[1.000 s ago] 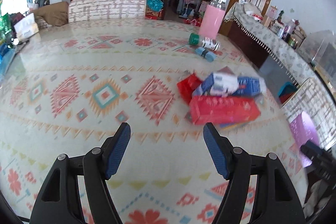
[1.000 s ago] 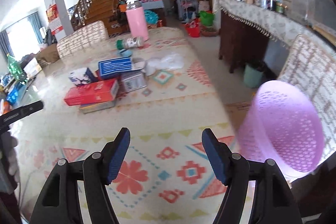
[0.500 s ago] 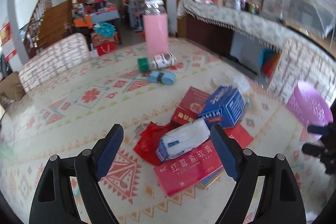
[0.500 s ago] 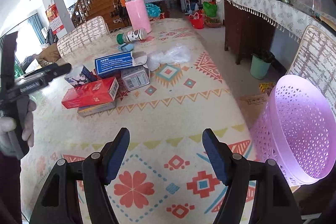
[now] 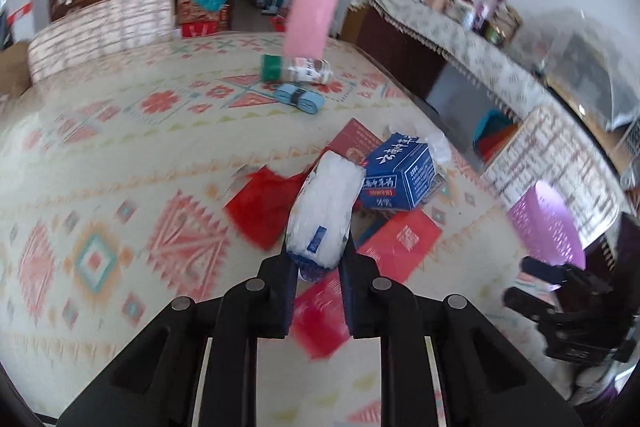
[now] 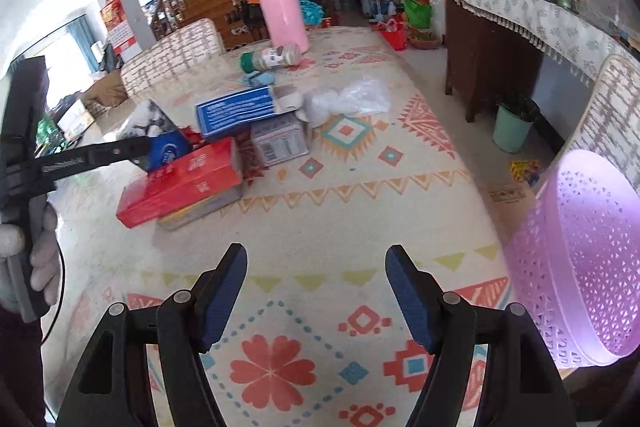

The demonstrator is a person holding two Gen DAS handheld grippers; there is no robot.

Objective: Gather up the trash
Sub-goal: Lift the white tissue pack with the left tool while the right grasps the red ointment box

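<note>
Patterned cream cloth with red and teal motifs covers the table [image 6: 360, 195], which fills most of both views. A lilac perforated basket [image 6: 584, 267] stands off the table's right edge, near the right gripper [image 6: 316, 287], whose blue-padded jaws are spread wide and hold nothing, hovering over bare cloth. A tall pink bottle [image 6: 282, 15] stands upright at the far end of the table, and a green-capped jar [image 6: 272, 57] lies on its side just in front of it. Mid-table sits the heap of trash: a long red box [image 6: 180, 187] lies across a flatter carton, a blue box [image 6: 236, 109] rests on a grey carton [image 6: 280, 143] behind it, and a crumpled clear plastic bag [image 6: 348, 99] lies just to their right. In the left wrist view the left gripper [image 5: 318, 267] has its jaws pressed in on the near end of a white tissue pack [image 5: 326, 211] with blue print, the pack sticking out forward and tilted above the red box and a red wrapper [image 5: 260, 207]; the picture is blurred, so I cannot tell whether the pack's far end touches the pile. The right wrist view shows that same gripper at the left edge, its fingers reaching over the red box. A small light blue roll [image 5: 300, 97] lies near the jar.
</note>
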